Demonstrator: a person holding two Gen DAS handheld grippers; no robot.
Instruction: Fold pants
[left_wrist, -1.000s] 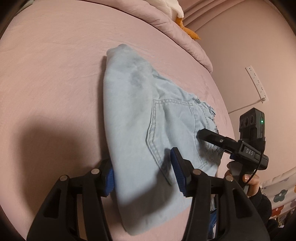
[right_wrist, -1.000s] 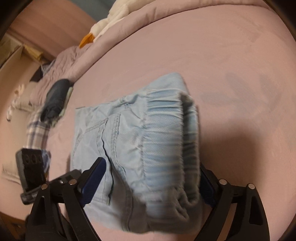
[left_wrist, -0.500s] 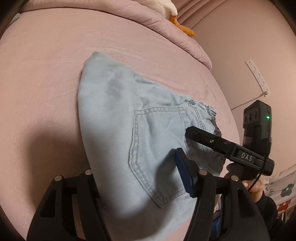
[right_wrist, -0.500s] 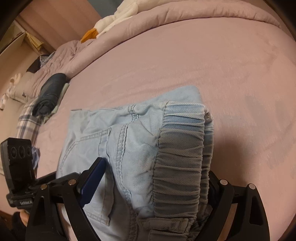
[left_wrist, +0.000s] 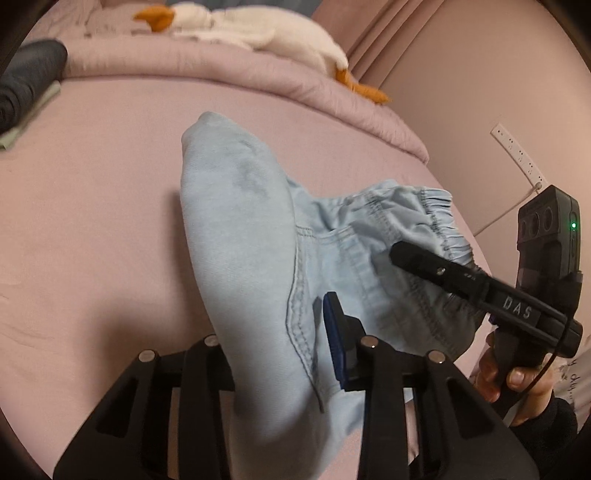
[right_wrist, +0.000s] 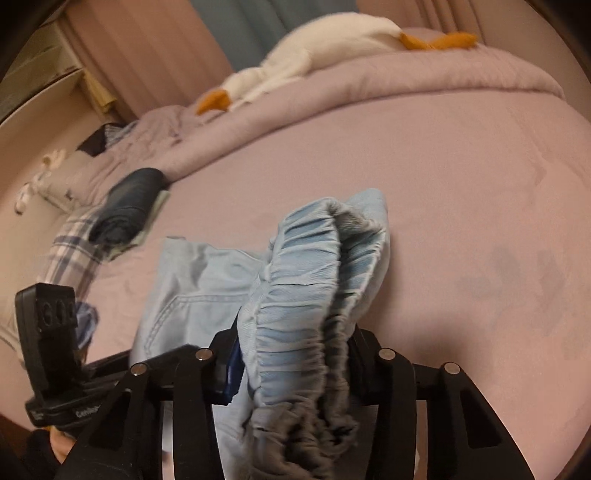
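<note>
The folded light-blue denim pants (left_wrist: 258, 240) hang lifted above the pink bed (left_wrist: 92, 221). My left gripper (left_wrist: 280, 343) is shut on the folded leg side of the pants, its left finger hidden by cloth. My right gripper (right_wrist: 295, 365) is shut on the elastic waistband (right_wrist: 295, 314), which bunches up between its fingers. In the left wrist view the right gripper (left_wrist: 480, 288) reaches in from the right and pinches the waistband end (left_wrist: 436, 221). In the right wrist view the pants (right_wrist: 199, 288) droop toward the left gripper (right_wrist: 55, 350) at lower left.
A rolled pink duvet (left_wrist: 221, 70) with a white goose plush (left_wrist: 266, 33) lies along the far side of the bed. A dark rolled garment (right_wrist: 129, 210) on plaid cloth (right_wrist: 70, 251) lies at the left. A pink wall with a power strip (left_wrist: 517, 155) is at the right.
Both grippers have closed on the pants and lifted them off the bed. The cameras have tilted up, so the duvet and goose plush now show.
</note>
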